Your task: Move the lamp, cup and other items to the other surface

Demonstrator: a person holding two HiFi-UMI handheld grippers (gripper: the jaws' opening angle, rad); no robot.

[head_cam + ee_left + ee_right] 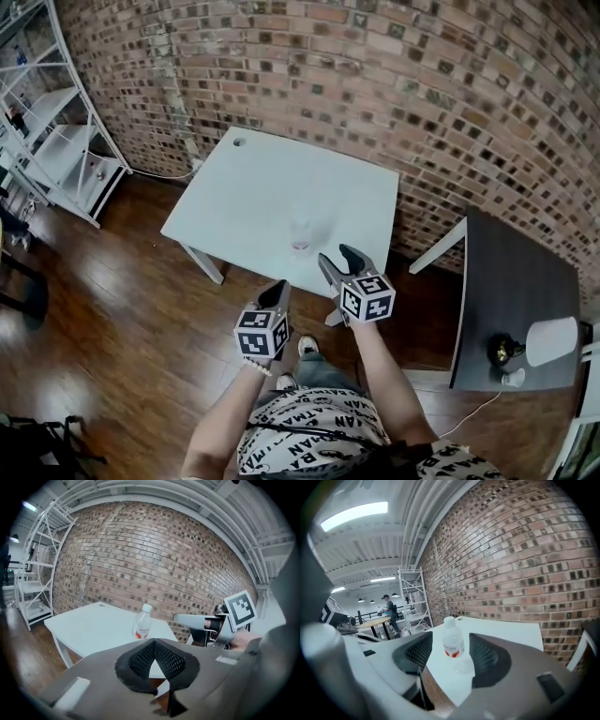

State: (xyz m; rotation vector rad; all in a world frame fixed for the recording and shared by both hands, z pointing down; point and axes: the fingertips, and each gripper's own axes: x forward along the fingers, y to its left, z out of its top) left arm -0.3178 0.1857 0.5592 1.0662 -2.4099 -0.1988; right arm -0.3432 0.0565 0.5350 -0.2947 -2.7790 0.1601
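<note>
A clear plastic bottle (300,231) with a red label stands near the front edge of the white table (253,192). On the dark table (511,281) at the right is a lamp with a white shade (551,339) and a black base (504,349), with a small white object (513,377) beside it. My right gripper (339,261) is open and empty, just short of the white table; the bottle (452,643) shows beyond its jaws. My left gripper (278,292) hangs lower left over the floor, shut on nothing (154,642). It sees the bottle (142,623) and the right gripper (187,618).
A brick wall (394,84) runs behind both tables. A white shelving rack (56,141) stands at the far left on the wood floor. A cord (469,412) drops from the dark table. A black bag (33,450) lies bottom left. A person (389,610) stands far off.
</note>
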